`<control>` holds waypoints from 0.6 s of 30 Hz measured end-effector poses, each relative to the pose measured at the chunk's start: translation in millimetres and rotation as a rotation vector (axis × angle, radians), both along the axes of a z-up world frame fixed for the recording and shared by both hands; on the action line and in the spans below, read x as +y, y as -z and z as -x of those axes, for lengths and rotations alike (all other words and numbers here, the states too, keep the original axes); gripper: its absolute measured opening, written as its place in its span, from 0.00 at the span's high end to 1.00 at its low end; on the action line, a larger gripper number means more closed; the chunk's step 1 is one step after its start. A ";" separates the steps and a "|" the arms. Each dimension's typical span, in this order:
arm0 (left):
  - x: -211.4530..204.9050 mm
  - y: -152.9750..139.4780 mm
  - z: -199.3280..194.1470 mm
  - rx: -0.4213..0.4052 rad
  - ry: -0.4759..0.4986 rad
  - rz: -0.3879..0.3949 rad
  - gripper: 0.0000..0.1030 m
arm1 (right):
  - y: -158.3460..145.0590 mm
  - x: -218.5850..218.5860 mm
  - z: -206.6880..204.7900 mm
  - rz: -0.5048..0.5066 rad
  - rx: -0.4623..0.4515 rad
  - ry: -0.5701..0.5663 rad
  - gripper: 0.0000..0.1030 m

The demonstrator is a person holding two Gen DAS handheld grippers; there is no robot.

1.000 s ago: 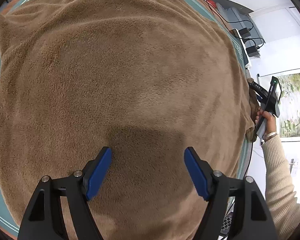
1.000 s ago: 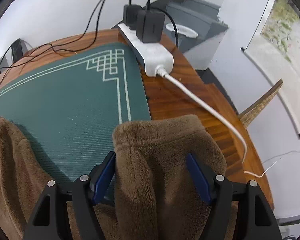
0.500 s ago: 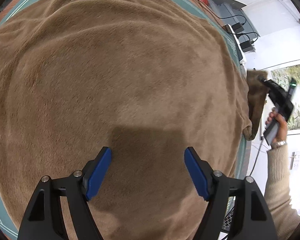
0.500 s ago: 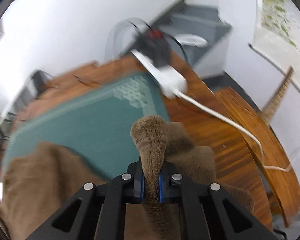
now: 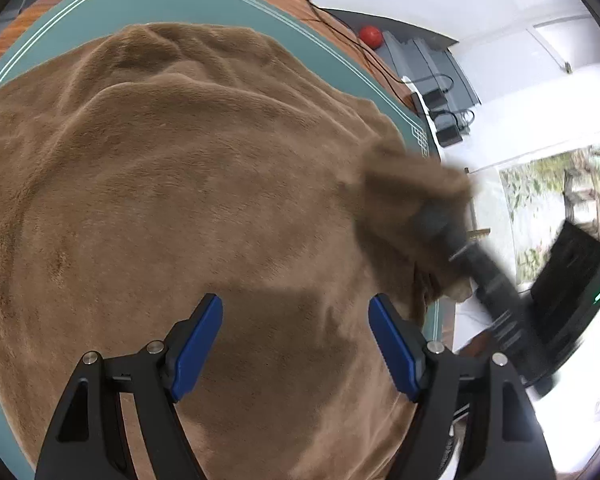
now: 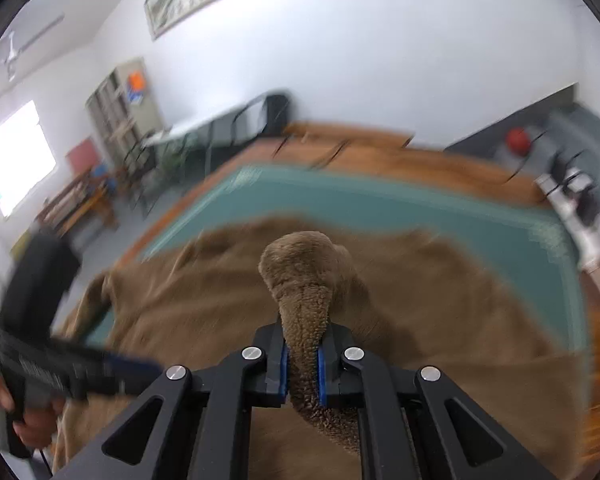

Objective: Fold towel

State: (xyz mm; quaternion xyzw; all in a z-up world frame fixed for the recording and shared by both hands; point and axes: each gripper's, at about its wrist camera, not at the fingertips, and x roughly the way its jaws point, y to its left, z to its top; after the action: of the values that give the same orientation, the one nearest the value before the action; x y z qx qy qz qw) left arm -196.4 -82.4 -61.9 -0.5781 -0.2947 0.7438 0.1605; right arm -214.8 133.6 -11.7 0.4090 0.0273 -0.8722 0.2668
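— So, where is the towel (image 5: 188, 208)?

— Spread over the green mat (image 5: 220, 4) on the wooden table (image 6: 380, 152), covering most of it.

— And my grippers?

— My right gripper (image 6: 303, 364) has its jaws pressed tight on a bunched corner of the towel, lifted near the mat's right edge. My left gripper (image 5: 296, 344) hovers over the near part, jaws spread wide, gripping nothing.

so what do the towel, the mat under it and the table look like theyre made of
Towel: looks like plush fleece or microfibre, brown and matte, with a deep fuzzy pile. Mat: seems a woven or rubbery sheet, teal, with pale printed border lines; hard to tell which. Table: likely wood or wood veneer, orange-brown with a slight sheen.
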 end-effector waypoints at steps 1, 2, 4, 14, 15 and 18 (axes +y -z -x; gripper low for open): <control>-4.2 2.6 1.4 -0.008 -0.008 -0.010 0.23 | 13.7 -8.6 -1.1 -0.020 -0.041 -0.021 0.89; -5.8 6.5 3.2 -0.019 -0.015 -0.021 0.23 | 27.1 -16.2 -2.3 -0.043 -0.084 -0.039 0.89; -8.0 14.3 6.5 -0.036 -0.029 -0.041 0.23 | 44.4 -22.0 -7.7 -0.053 -0.148 -0.064 0.86; 7.2 39.6 17.1 -0.127 -0.027 -0.228 0.21 | 56.6 17.7 -40.7 0.027 -0.229 0.043 0.30; 13.2 40.6 19.2 -0.136 -0.023 -0.223 0.21 | 56.4 21.1 -42.7 0.037 -0.236 0.050 0.30; 26.4 43.0 26.5 -0.144 -0.031 -0.198 0.21 | 55.8 27.8 -55.6 0.061 -0.262 0.060 0.30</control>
State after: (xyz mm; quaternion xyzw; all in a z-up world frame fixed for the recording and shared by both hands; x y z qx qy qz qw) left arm -222.9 -56.0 -104.9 -0.6066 -0.3863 0.6702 0.1835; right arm -159.2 161.4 -67.5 0.5116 -0.0463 -0.8195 0.2543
